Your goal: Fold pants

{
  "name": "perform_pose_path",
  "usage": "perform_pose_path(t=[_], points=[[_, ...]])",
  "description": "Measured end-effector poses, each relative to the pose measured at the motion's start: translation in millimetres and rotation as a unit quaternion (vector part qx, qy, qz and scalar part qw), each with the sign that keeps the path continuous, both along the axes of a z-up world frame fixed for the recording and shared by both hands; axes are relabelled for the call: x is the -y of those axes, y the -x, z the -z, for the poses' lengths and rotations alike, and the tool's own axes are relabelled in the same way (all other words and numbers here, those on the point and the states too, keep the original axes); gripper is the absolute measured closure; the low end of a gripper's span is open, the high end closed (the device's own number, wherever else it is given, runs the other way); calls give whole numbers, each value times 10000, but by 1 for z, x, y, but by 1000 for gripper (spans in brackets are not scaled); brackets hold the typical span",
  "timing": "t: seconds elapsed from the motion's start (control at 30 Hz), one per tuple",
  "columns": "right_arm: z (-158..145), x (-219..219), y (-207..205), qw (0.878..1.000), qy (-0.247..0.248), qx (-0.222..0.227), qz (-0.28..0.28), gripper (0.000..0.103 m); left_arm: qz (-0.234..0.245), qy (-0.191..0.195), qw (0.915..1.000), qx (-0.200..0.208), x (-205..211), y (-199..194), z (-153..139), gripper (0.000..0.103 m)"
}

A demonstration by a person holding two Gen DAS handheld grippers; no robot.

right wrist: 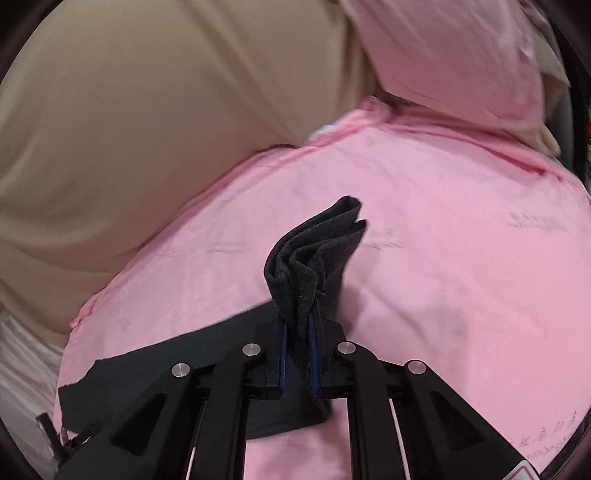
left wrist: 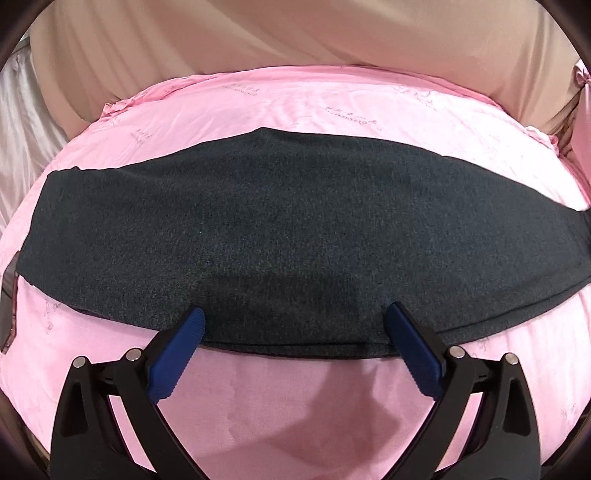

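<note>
Covering the bed, a pink sheet [left wrist: 295,110] (faintly printed) meets beige fabric [left wrist: 258,33].

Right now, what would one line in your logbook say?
task: fold pants | left gripper: open over pants edge | right gripper: shut on bunched pants end | surface: pink sheet
</note>
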State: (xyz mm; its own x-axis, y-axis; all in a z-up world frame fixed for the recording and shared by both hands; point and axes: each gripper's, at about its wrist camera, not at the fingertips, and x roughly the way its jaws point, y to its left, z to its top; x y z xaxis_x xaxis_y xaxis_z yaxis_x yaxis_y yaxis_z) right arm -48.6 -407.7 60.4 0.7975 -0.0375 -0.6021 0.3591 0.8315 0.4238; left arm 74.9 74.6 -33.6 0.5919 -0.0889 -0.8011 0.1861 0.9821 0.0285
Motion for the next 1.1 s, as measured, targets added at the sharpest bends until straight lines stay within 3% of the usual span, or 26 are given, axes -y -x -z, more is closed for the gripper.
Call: perform_pose_path(t=[0.07,0.17,0.2,0.23,0.27,0.33,0.43,0.57,0.7,0.9,1.03,1.1], points=[[-30,-56,-27,9964,218,239,-784,93,10,244,9997,20,-7,2,-3,6],[-41,-137,-65,9808,274,354,-1897,88,7,558,9984,11,-18,8,-7,6],[-33,-169,-81,9716,225,272,-2339,87,-7,627,9980,15,-21,10,-7,6],[-20,-196,-93,9617,204,97,-2731,77,-42,691,9976,19,-27,13,-8,6],[0,-226,-106,9508,236,-189,-3082,56,-80,722,9974,26,-32,16,-9,6],[25,-253,-113,9434,551,-593,-3215,55,-184,768,9968,78,-47,23,-13,6],[25,-237,-91,9549,753,-532,-2821,54,-366,775,9960,250,-73,34,-20,6],[23,-156,-43,9821,688,-696,-1607,35,-628,789,9942,386,-97,40,-25,6],[54,-91,-7,9906,-9,-1082,-837,35,-704,991,9921,306,-95,33,-23,6],[99,-74,-5,9804,-1411,-842,-1090,34,-473,1377,9893,-62,-63,25,-17,6],[102,-90,-20,9780,-1494,-542,-1351,33,-496,1319,9899,-118,-56,30,-20,6],[101,-97,-30,9807,-1266,-516,-1397,33,-555,1235,9907,-119,-55,31,-21,6]])
